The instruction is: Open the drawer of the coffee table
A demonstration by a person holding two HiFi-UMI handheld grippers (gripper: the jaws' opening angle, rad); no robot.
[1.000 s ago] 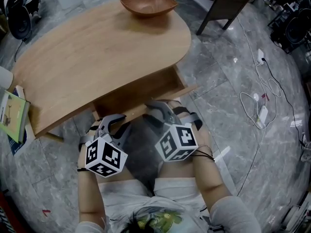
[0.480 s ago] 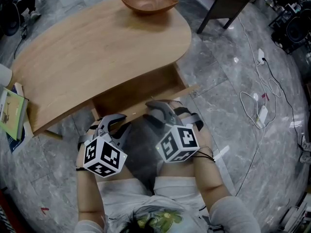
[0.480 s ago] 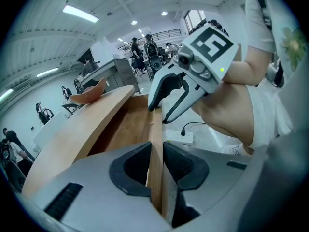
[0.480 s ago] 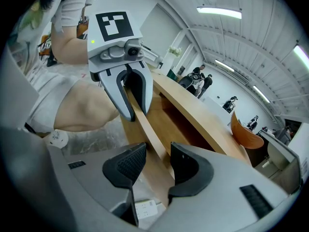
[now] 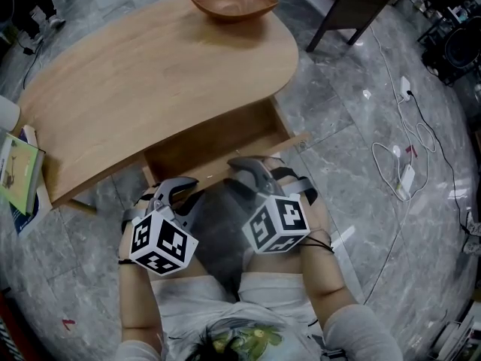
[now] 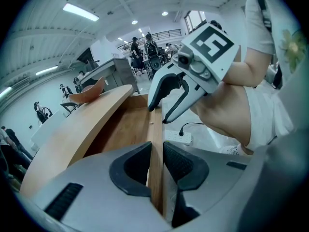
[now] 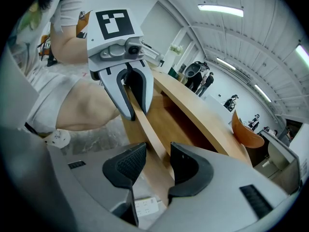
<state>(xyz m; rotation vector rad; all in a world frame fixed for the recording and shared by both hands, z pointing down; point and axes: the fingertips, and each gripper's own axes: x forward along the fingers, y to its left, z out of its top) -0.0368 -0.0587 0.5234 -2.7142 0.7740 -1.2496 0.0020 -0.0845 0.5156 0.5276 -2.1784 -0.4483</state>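
The coffee table has a light wooden top, and its drawer stands pulled out toward me. Its front board runs between both grippers. My left gripper sits at the board's left part; in the left gripper view both pads press the board's faces. My right gripper straddles the board further right. In the right gripper view the board passes between its jaws, which stand wider than the board, not pressing it.
A brown wooden bowl rests on the far end of the tabletop. A green book lies at the table's left end. A white cable and power strip lie on the marble floor to the right. A dark furniture leg stands at upper right.
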